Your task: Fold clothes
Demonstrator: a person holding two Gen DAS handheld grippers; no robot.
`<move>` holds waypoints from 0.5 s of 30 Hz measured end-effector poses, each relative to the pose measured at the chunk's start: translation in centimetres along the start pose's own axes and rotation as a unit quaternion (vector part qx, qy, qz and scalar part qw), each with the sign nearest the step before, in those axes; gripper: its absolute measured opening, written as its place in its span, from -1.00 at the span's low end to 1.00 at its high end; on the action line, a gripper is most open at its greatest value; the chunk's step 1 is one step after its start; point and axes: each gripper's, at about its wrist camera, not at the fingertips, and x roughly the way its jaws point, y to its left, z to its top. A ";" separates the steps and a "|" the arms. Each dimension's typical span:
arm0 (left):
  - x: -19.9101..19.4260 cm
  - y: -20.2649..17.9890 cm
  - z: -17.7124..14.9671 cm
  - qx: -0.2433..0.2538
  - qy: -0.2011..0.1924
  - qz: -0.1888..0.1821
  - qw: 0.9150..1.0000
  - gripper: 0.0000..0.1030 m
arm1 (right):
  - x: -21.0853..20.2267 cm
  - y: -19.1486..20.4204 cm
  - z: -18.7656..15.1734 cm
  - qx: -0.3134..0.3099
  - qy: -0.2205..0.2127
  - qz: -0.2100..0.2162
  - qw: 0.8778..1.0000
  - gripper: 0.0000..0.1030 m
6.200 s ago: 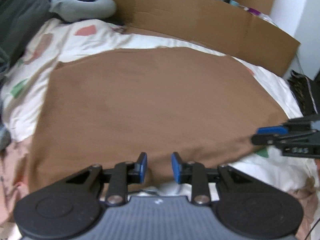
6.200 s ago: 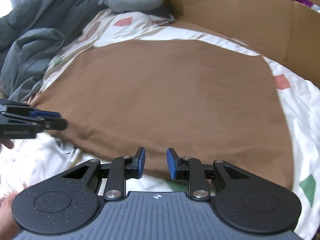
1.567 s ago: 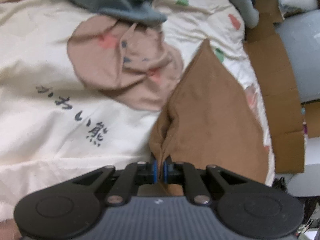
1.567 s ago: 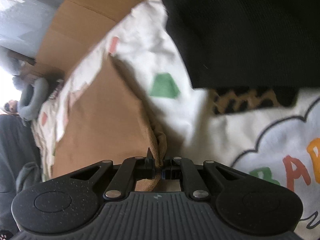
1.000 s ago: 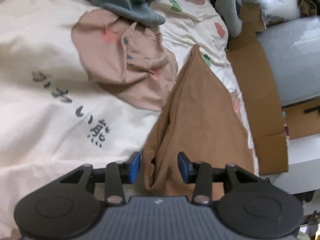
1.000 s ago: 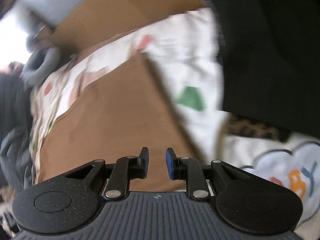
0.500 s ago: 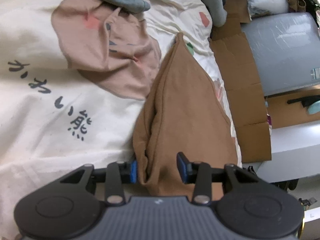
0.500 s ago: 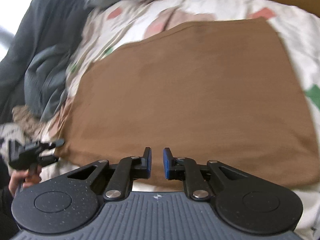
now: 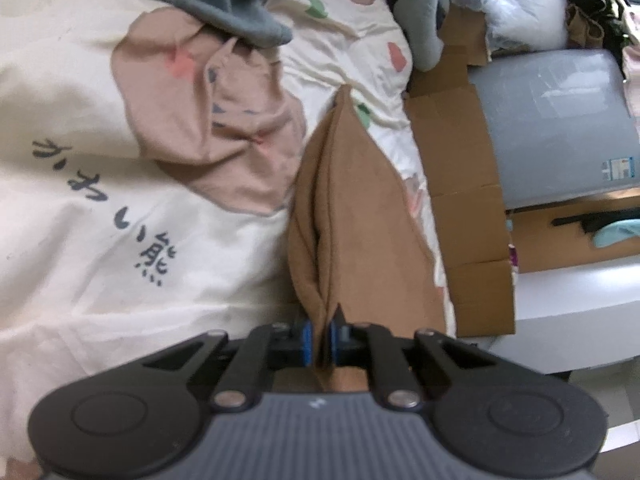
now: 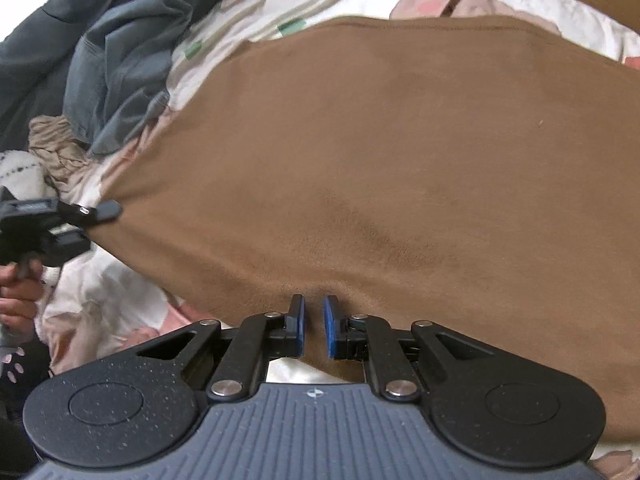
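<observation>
A brown cloth (image 9: 360, 208) lies spread on the bed and fills most of the right wrist view (image 10: 400, 160). My left gripper (image 9: 319, 340) is closing, and its blue pads pinch a bunched fold at the cloth's corner. The right wrist view shows that same gripper (image 10: 108, 208) at the left, holding the cloth's left corner, with a hand (image 10: 16, 292) behind it. My right gripper (image 10: 314, 320) rests its tips on the middle of the cloth's near edge. Its jaws stand a narrow gap apart. Cloth shows in the gap, but the pads do not press on it.
A pink garment (image 9: 224, 128) and a grey garment (image 9: 224, 4) lie on the white printed sheet (image 9: 100, 240) left of the cloth. Flat cardboard (image 9: 460, 184) and a grey pillow (image 9: 424, 20) border its far side. Grey clothes (image 10: 120, 60) are heaped at the upper left.
The left jaws have gone from wide apart to shut on the cloth's corner fold. The right gripper has swung from the cloth's right corner to the middle of its near edge and come closer.
</observation>
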 end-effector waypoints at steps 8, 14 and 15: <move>-0.6 -1.7 0.4 0.007 0.003 -0.012 1.000 -0.85 | 0.1 0.1 0.0 0.007 -0.020 -0.036 0.999 -0.80; 0.0 -2.0 0.4 0.007 0.004 -0.009 1.000 -0.85 | 0.2 -1.0 0.7 0.017 -0.024 -0.053 0.998 -0.80; 0.0 -1.9 0.4 0.007 0.004 -0.007 1.000 -0.85 | 0.3 -1.1 0.8 0.018 -0.025 -0.055 0.998 -0.80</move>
